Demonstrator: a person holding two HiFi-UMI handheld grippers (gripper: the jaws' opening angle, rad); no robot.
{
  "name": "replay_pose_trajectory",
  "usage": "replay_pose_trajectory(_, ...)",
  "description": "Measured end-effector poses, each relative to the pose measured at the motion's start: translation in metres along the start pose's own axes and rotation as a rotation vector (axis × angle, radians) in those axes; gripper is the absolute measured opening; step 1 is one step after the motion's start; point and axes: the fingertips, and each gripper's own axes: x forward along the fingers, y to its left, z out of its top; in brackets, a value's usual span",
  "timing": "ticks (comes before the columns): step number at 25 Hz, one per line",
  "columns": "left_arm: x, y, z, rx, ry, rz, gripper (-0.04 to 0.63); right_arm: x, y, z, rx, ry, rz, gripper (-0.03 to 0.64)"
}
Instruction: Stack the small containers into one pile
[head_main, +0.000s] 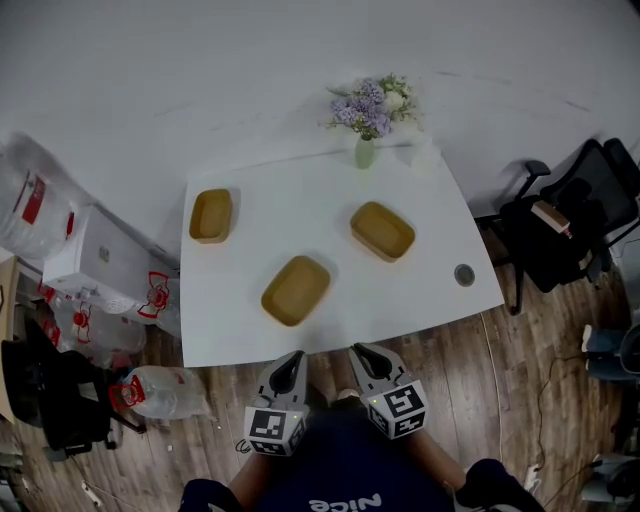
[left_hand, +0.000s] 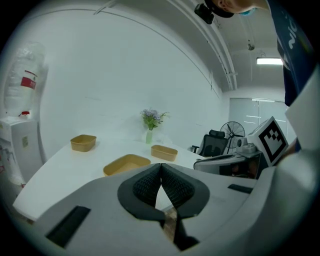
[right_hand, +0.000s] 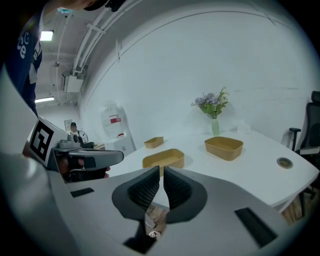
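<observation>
Nothing is stacked yet: three small containers sit apart on the white table (head_main: 440, 270). The right container (head_main: 382, 231) lies closest to the vase of flowers (head_main: 365, 152), just in front of it. The left container (head_main: 211, 215) is well off to the vase's left, and the front container (head_main: 296, 290) is farthest from the vase. The left gripper (head_main: 292, 357) and right gripper (head_main: 362, 352) hover beyond it, jaws clenched on nothing, so every pickup and nesting remains
</observation>
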Motion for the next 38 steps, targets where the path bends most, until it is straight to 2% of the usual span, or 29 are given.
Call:
replay_pose_trajectory(9, 0.018, 0.071, 0.020, -0.004, -0.005, -0.006, 0.020, 0.065, 0.017, 0.041, 0.035, -0.017, -0.001, 0.057)
replay_pose_trajectory(14, 0.027, 0.112, 0.038, 0.004, -0.029, 0.001, 0.020, 0.100, 0.024, 0.074, 0.088, -0.041, -0.010, 0.057)
replay_pose_trajectory(19, 0.026, 0.151, 0.051, 0.002, -0.054, 0.012, 0.020, 0.136, 0.027, 0.104, 0.172, -0.060, -0.060, 0.057)
replay_pose_trajectory(28, 0.009, 0.224, 0.059, -0.001, -0.067, 0.037, 0.020, 0.223, 0.065, 0.157, 0.199, -0.046, -0.013, 0.058)
replay_pose_trajectory(29, 0.008, 0.232, 0.061, -0.003, -0.069, 0.042, 0.020, 0.233, 0.069, 0.163, 0.203, -0.040, -0.008, 0.063)
replay_pose_trajectory(31, 0.004, 0.247, 0.063, -0.009, -0.071, 0.052, 0.020, 0.252, 0.074, 0.172, 0.218, -0.024, 0.008, 0.140)
replay_pose_trajectory(32, 0.002, 0.255, 0.063, -0.013, -0.071, 0.059, 0.020, 0.262, 0.077, 0.176, 0.228, -0.017, 0.015, 0.158)
replay_pose_trajectory(38, -0.010, 0.296, 0.065, -0.037, -0.080, 0.116, 0.020, 0.320, 0.088, 0.190, 0.286, 0.029, 0.048, 0.158)
